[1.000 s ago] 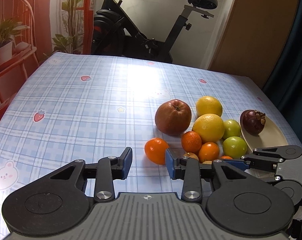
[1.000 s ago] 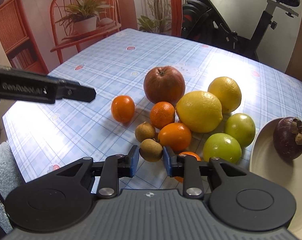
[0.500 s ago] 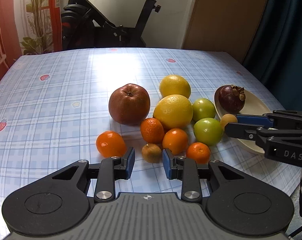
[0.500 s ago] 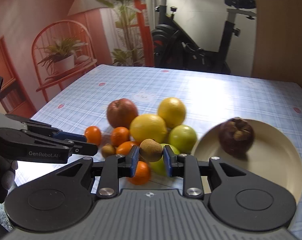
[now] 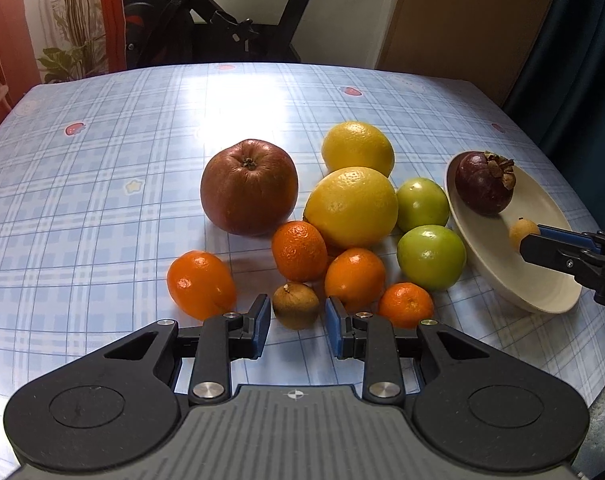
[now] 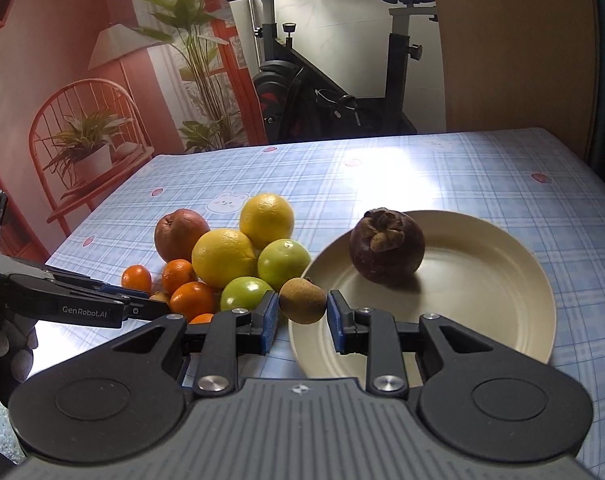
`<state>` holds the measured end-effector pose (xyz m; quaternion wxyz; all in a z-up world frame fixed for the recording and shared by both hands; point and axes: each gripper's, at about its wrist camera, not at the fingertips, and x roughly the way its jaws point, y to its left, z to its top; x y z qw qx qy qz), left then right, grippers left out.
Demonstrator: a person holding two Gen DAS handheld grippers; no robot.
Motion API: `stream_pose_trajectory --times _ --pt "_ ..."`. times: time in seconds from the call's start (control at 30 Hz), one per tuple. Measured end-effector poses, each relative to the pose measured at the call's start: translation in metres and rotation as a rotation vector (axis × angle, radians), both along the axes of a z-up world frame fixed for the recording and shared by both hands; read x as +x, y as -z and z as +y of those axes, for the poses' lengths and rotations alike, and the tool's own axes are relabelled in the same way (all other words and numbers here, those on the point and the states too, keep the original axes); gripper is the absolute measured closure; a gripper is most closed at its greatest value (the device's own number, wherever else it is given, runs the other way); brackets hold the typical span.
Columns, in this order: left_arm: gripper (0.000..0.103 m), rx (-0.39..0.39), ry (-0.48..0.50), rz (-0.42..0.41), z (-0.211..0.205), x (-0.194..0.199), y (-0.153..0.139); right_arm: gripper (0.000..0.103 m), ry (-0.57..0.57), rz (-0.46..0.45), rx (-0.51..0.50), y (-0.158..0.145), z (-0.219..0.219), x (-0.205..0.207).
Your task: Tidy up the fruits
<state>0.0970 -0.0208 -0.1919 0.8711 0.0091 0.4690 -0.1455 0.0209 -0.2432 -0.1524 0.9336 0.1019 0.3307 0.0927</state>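
While the right gripper clamps a brown longan over the near-left rim of the cream plate | mangosteen on plate, far side | left gripper narrow, flanking second longan on table, pads not touching | citrus pile left of plate

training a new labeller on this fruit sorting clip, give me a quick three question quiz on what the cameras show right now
1. True or false: the mangosteen lies on the plate.
2. What is the right gripper shut on? A) a mandarin B) a small brown fruit C) a lemon
3. How many green fruits sit on the table beside the plate?

Key: 1 true; 2 B; 3 two.
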Motion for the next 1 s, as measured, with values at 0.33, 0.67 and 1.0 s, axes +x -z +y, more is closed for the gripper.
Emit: stream_pose_trajectory --times 0.33,0.67,1.0 --pt "0.076 0.017 -0.002 -0.028 -0.002 -0.006 -0.004 0.074 0.026 0.000 0.024 0.001 -0.010 -0.003" --pt "0.076 0.048 0.059 -0.135 -0.028 -0.014 -0.039 0.074 0.040 -0.046 -0.015 -0.012 -0.023 -0.008" --pt "0.076 0.017 0.200 -0.198 -0.094 -0.012 -0.057 0.074 0.118 -0.058 -0.049 -0.021 -0.064 -0.002"
